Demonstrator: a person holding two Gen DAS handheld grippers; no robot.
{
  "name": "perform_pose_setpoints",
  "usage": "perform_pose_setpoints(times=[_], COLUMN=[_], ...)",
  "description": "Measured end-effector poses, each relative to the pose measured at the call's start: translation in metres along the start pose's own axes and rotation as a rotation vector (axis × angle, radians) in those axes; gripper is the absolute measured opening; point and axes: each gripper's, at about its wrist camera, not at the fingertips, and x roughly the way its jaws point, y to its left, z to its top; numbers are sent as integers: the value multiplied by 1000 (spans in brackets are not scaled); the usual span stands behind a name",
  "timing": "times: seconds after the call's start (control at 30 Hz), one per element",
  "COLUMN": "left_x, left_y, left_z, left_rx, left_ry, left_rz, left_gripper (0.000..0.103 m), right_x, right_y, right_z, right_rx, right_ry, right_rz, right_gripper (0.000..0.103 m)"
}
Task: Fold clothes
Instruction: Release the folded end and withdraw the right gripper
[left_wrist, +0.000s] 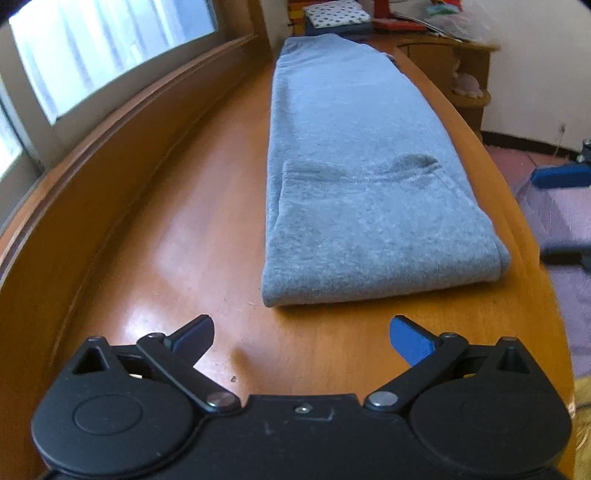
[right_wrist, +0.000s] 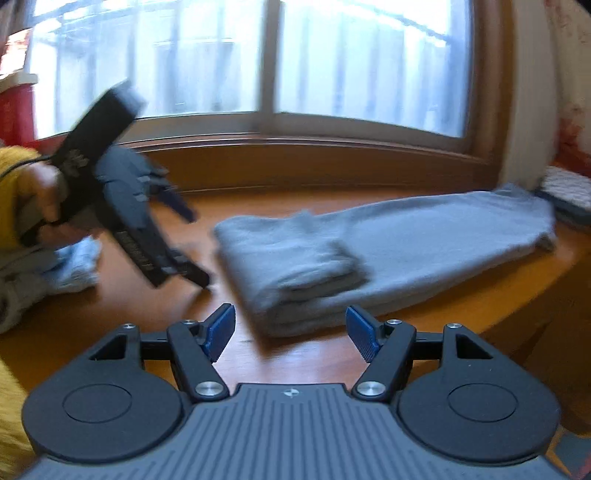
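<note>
Left wrist view. Grey garment (left_wrist: 354, 177) lies along the wooden desk (left_wrist: 155, 229), folded into a long strip that runs away toward the far end, near the window (left_wrist: 92, 51) side. Its near end is a rounded fold, thick, several layers deep. A seam or pocket line crosses it partway up. Left gripper (left_wrist: 301, 338) hangs just short of that near fold, jaws apart, nothing between them. Spotted folded cloth (left_wrist: 336, 14) sits beyond the far end of the garment. Off the desk edge to the right, the blue fingertips of the other tool show, small and blurred.

Right wrist view, blurred. Right gripper (right_wrist: 290, 328) faces the garment's (right_wrist: 388, 240) long side, jaws standing wide and empty, near edge of the cloth just ahead of them. A smaller folded part lies on top near the left end. A hand (right_wrist: 44, 195) in a yellow sleeve carries the left gripper (right_wrist: 192, 247) over the desk (right_wrist: 295, 354) beside that end. Pale crumpled clothes (right_wrist: 44, 273) sit further left.

Handling, as I judge it: fleecy knit, soft, limp, light to moderate in weight, not slippery. It will sag and unroll if lifted by one layer. Best hold is the near folded end, pinching the full thickness at both corners.
</note>
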Motion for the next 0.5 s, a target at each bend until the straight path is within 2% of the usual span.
perform_pose_setpoints(times=[0.1, 0.2, 0.33, 0.5], left_x=[1, 1, 1, -5], left_y=[2, 0, -1, -4], left_z=[-1, -1, 0, -2], left_rx=[-36, -27, -6, 4], left_ry=[5, 0, -1, -1], left_rz=[-9, -9, -7, -4], left_gripper=[102, 102, 102, 102], right_x=[-9, -17, -10, -2], right_y=[-24, -36, -24, -7], right_z=[6, 7, -3, -12], right_rx=[59, 85, 40, 47], right_ry=[-10, -15, 9, -2], right_rz=[-36, -1, 38, 91], right_gripper=[70, 70, 70, 70])
